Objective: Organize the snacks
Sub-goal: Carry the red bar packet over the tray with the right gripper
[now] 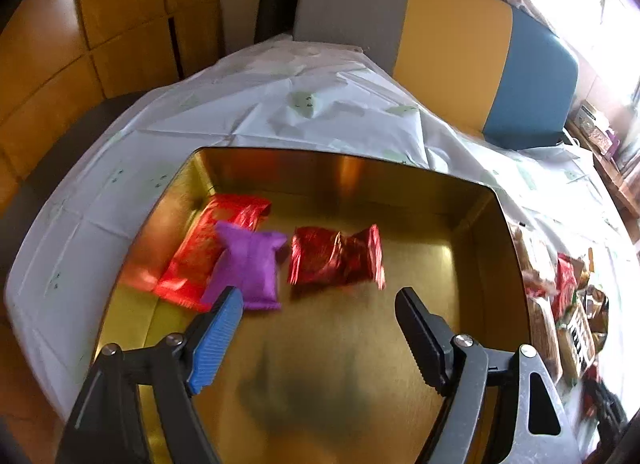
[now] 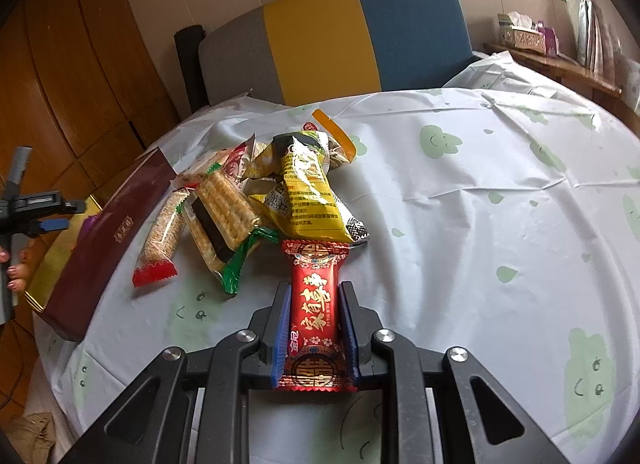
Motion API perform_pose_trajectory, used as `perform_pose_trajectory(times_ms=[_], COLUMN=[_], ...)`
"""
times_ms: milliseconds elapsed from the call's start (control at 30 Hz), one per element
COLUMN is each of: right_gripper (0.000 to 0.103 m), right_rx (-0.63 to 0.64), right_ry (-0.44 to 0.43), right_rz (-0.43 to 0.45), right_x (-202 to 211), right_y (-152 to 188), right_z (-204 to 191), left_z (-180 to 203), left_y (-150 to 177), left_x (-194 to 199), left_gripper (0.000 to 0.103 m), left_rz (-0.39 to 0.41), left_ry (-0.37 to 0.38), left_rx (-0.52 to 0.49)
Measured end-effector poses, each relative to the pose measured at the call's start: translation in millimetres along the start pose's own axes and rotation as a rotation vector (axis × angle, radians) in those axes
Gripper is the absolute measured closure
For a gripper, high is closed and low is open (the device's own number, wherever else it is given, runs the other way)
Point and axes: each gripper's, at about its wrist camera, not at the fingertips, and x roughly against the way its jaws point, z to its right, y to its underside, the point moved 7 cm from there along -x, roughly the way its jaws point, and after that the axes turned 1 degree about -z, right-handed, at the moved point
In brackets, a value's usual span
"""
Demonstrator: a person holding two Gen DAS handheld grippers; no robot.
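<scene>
The left tongs [image 1: 318,302] are hanging wide open, holding nothing, over the gold tin [image 1: 472,192] on the cloth-covered desk [image 2: 460,200]; beside that tin, the right tongs [image 2: 314,296] are clamping a red snack bar [image 2: 314,316].

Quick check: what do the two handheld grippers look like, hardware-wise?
Both share one build: the left gripper and right gripper have dark grey linkage arms with cut-out slots and silver pivot bolts. Fingers are black with ribbed pads, blue where the pad faces show. No cables or markings visible.

Snack pile [image 1: 568,316] blurred, cut by tin [image 1: 516,264].
</scene>
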Motion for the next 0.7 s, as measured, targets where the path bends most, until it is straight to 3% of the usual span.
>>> perform_pose_trajectory(times_ms=[167,433,700], right_gripper=[0.080,0.080,0.080], right_rx=[0.022,0.040,0.095], right_ry=[0.028,-0.017,-0.088], right_rz=[-0.005,0.011,-0.011], right_x=[6,22,21], right_y=[1,2,-24], right_z=[-11,-41,-94], left_z=[-7,-17,-20], left_y=[24,51,67], left_x=[15,28,30], left_gripper=[0.022,0.019,0.019], left_rz=[0.004,0.063,0.085], left_ry=[0.005,-0.072,-0.073], left_rx=[0.022,0.005,-0.007])
